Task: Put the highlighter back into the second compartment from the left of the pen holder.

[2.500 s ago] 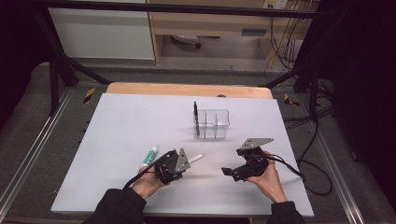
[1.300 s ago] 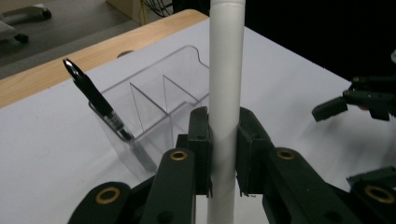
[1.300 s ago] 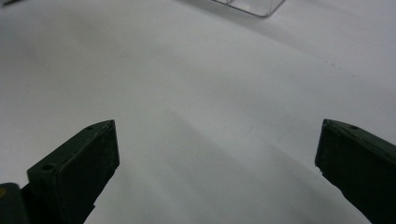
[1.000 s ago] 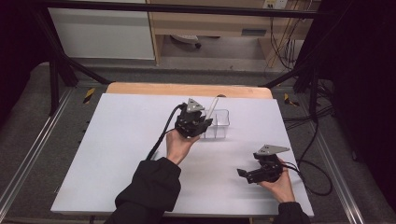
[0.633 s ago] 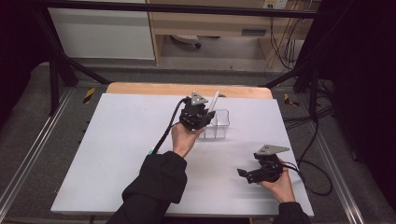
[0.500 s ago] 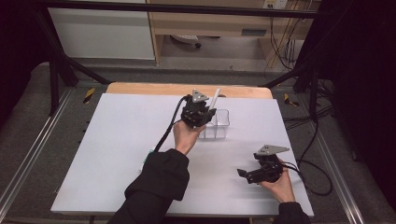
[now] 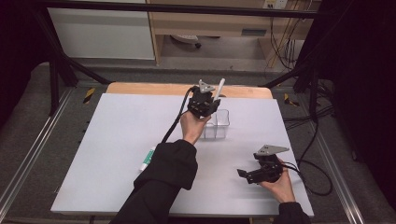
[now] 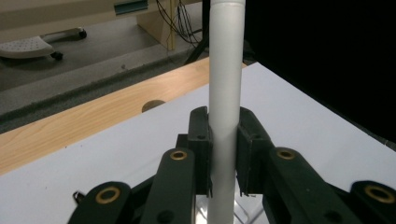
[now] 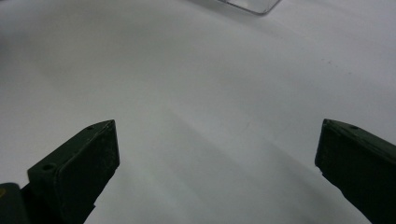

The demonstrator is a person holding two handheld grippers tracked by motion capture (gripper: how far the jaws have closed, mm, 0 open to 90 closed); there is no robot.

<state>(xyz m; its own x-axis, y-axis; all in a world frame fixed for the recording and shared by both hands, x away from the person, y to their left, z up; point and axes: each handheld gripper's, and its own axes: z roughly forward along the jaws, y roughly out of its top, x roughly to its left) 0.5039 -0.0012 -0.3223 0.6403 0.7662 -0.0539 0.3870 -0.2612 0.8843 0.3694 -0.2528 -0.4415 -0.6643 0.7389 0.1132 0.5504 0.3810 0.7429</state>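
My left gripper (image 7: pixel 206 101) is raised over the back of the white table, shut on a long white stick (image 7: pixel 218 87) that points up and away. In the left gripper view both pads clamp the white stick (image 8: pixel 225 84) upright, held by my left gripper (image 8: pixel 224 151). It hovers at the near-left side of a clear plastic container (image 7: pixel 221 125), and the hand hides part of that box. My right gripper (image 7: pixel 243 174) rests low at the front right, open, with bare table between the fingertips of the right gripper (image 9: pixel 217 149).
A white tube with a green end (image 7: pixel 147 158) lies on the table (image 7: pixel 116 135) left of the left sleeve. A wooden strip (image 7: pixel 154 88) borders the table's far edge. A corner of the clear container (image 9: pixel 247 4) shows ahead of the right jaws.
The left hand carried the white stick from the front of the table to the container, then edged right over it. The right gripper shifted slightly right early on and has since kept still.
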